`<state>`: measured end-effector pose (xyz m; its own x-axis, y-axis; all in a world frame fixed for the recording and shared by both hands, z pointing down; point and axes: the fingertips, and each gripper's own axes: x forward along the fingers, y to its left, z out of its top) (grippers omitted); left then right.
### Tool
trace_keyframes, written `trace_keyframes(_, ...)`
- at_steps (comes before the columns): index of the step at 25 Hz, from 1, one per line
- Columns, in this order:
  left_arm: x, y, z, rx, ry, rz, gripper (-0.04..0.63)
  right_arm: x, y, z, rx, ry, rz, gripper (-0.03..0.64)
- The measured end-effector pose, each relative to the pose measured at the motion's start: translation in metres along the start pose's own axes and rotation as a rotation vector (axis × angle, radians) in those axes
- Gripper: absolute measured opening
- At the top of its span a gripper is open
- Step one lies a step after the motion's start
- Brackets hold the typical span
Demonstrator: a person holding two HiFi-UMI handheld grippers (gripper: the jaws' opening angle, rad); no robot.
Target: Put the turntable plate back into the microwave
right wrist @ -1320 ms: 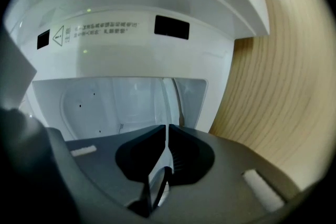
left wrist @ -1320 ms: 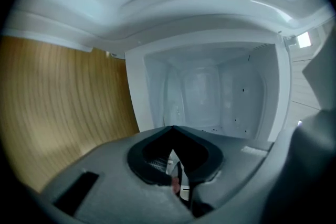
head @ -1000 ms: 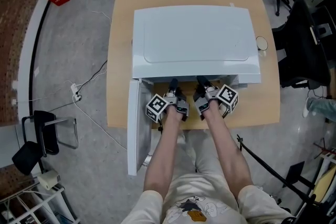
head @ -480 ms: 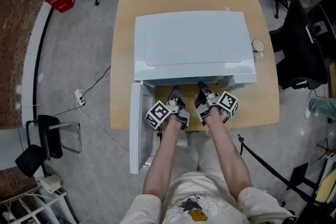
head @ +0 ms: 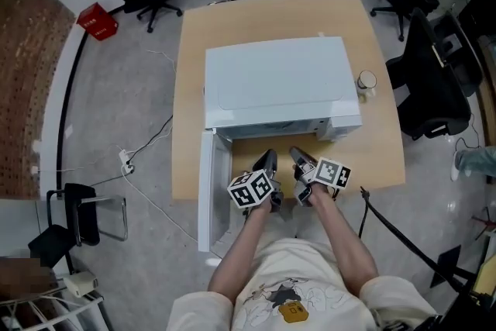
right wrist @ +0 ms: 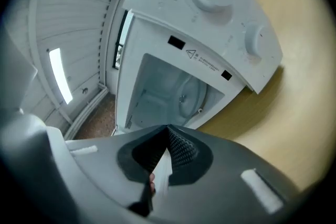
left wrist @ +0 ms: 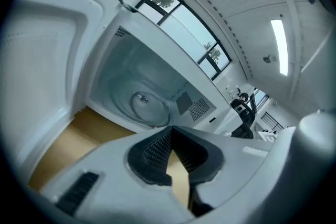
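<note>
Task looks about done. The turntable plate [left wrist: 144, 105] lies flat on the floor of the microwave [head: 279, 81] cavity, and as far as I can judge it is centred there. I can't tell whether it is properly seated on its hub. What's left, by my read, is a seating check and maybe the door [head: 208, 190], which hangs open at 9 o'clock of the cavity.

Your left gripper [left wrist: 170, 131] has its jaws pressed together, with nothing between the pads. Your right gripper [right wrist: 168, 129] is the same: jaws together and empty.

Both sit outside the cavity mouth, over the table [head: 372, 151] edge, at 6 o'clock of the microwave in the head view. The plate is hidden under the casing there.

In the left gripper view the plate sits at 11 o'clock of the jaw tips, well apart and deep inside. In the right gripper view it shows at about 12 to 1 o'clock, also well apart. Neither gripper touches it.
</note>
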<state>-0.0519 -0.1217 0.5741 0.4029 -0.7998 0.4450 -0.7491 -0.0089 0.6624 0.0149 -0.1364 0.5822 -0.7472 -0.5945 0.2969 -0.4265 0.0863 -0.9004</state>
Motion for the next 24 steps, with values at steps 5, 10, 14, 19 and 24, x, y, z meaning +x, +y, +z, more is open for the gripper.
trace_keyframes(5, -0.012, -0.011, -0.021, 0.108, 0.056, 0.053, 0.000, -0.004, -0.009, -0.020, -0.300, 0.133, -0.120, 0.006)
trace_keyframes(10, -0.017, 0.000, -0.026, 0.111, 0.072, 0.089, 0.000, -0.002, -0.003, -0.036, -0.560, 0.236, -0.194, 0.006)
trace_keyframes(14, -0.019, 0.002, -0.020, 0.139, 0.069, 0.111, 0.000, 0.001, 0.001, -0.043, -0.608, 0.262, -0.201, 0.006)
trace_keyframes(19, -0.016, -0.004, -0.026, 0.173, 0.098, 0.109, 0.002, 0.000, 0.000, -0.040, -0.604, 0.260, -0.211, 0.005)
trace_keyframes(24, -0.015, -0.002, -0.029, 0.180, 0.115, 0.115, 0.002, -0.001, -0.002, -0.045, -0.607, 0.275, -0.214, 0.006)
